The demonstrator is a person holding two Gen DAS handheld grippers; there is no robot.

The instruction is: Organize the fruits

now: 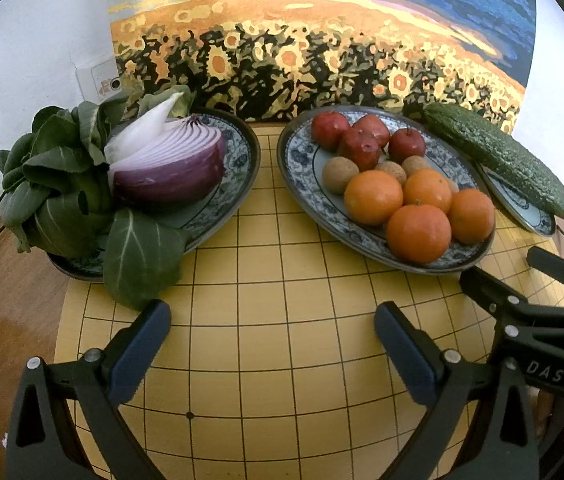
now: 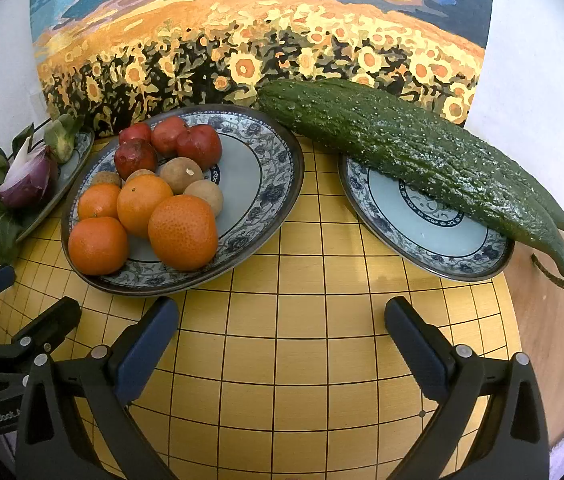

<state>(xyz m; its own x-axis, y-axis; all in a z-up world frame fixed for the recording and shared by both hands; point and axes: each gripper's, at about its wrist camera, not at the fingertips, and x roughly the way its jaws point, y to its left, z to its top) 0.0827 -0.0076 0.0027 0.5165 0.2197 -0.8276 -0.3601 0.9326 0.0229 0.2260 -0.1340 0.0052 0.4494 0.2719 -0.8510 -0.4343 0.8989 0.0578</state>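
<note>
Item, landmark: middle plate [image 2: 273, 160], blue-patterned, standing on a gridded yellow board [image 2: 302, 360] over the table. On it: four oranges [image 2: 181, 232] at the near rim, small brown fruits [image 2: 179, 174] behind them, red fruits [image 2: 197, 146] at the far rim, all touching in one heap. To that plate's left: a plate of greens [image 1: 57, 184] with a halved red onion [image 1: 169, 168]. To its right: a smaller plate [image 2: 434, 236] bearing only a long cucumber [image 2: 422, 152] that overhangs both rims. Left gripper [image 1: 271, 328] and right gripper [image 2: 282, 320]: both short of the middle plate, fingers spread wide, nothing between them. Risk, as I judge it: the heap is round and tightly packed, so a pinch on one orange may nudge its neighbours over the shallow near rim; the overhanging cucumber could roll if its plate is bumped. Views: only the left wrist shows the greens and onion in full; only the right shows the cucumber plate's bare centre.
</note>
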